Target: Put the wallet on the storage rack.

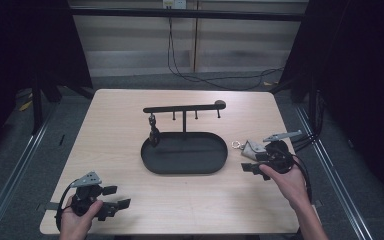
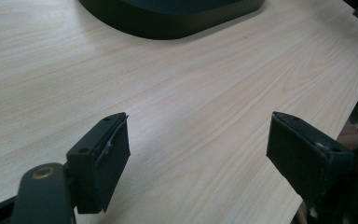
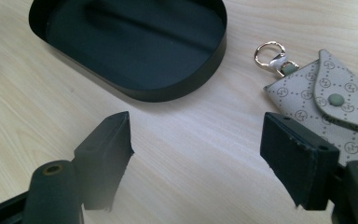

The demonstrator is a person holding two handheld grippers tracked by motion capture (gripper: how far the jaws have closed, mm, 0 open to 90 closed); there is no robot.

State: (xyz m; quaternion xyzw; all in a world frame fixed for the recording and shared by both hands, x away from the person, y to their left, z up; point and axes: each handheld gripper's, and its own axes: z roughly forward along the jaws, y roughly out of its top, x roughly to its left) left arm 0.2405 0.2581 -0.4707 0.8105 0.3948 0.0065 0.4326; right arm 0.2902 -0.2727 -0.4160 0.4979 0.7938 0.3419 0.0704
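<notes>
A beige monogram-patterned key pouch (image 3: 328, 109) with a gold clasp (image 3: 269, 52) lies beside the black oval tray (image 3: 196, 86) on pale woodgrain.

The tabletop (image 3: 191, 154) is pale wood-grain laminate, smooth with a soft sheen. The oval tray (image 3: 135, 42) looks like matt black metal. The key pouch (image 3: 340, 116) seems grey printed leatherette with a snap stud, and its clasp (image 3: 270, 53) is shiny metal. The jaws' pads look like rough black rubber.
</notes>
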